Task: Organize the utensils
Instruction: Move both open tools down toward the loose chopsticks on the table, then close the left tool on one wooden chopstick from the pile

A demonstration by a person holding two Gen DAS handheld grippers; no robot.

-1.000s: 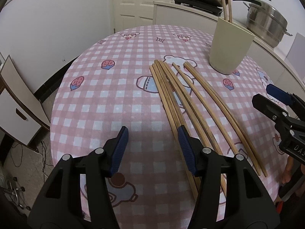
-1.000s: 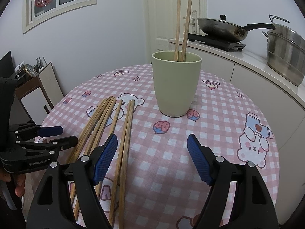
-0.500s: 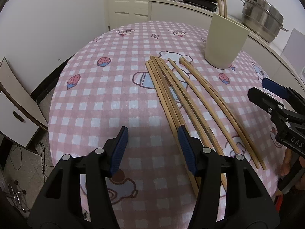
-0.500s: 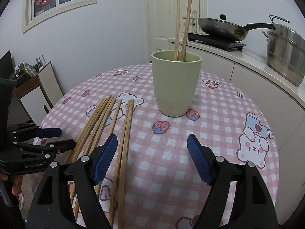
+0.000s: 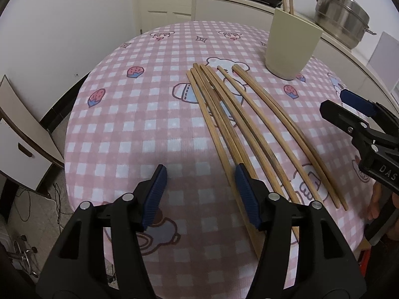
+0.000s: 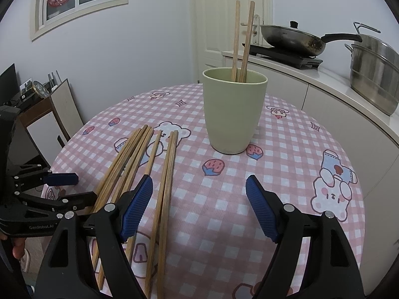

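Note:
Several wooden chopsticks [image 5: 239, 114] lie side by side on the pink checked tablecloth; they also show in the right wrist view [image 6: 139, 164]. A pale green cup [image 6: 233, 114] stands behind them with two chopsticks [image 6: 242, 42] upright in it; the cup shows in the left wrist view [image 5: 290, 47] too. My left gripper [image 5: 199, 194] is open and empty above the near ends of the leftmost chopsticks. My right gripper [image 6: 198, 204] is open and empty, above the table in front of the cup.
The round table's edge [image 5: 72, 124] drops off at the left. A counter behind holds a wok [image 6: 294, 37] on a hob and a steel pot [image 6: 374, 74]. A cabinet [image 5: 22, 134] stands at the left.
My left gripper has risen and drawn back a little, so more of the table shows. My right gripper has barely moved.

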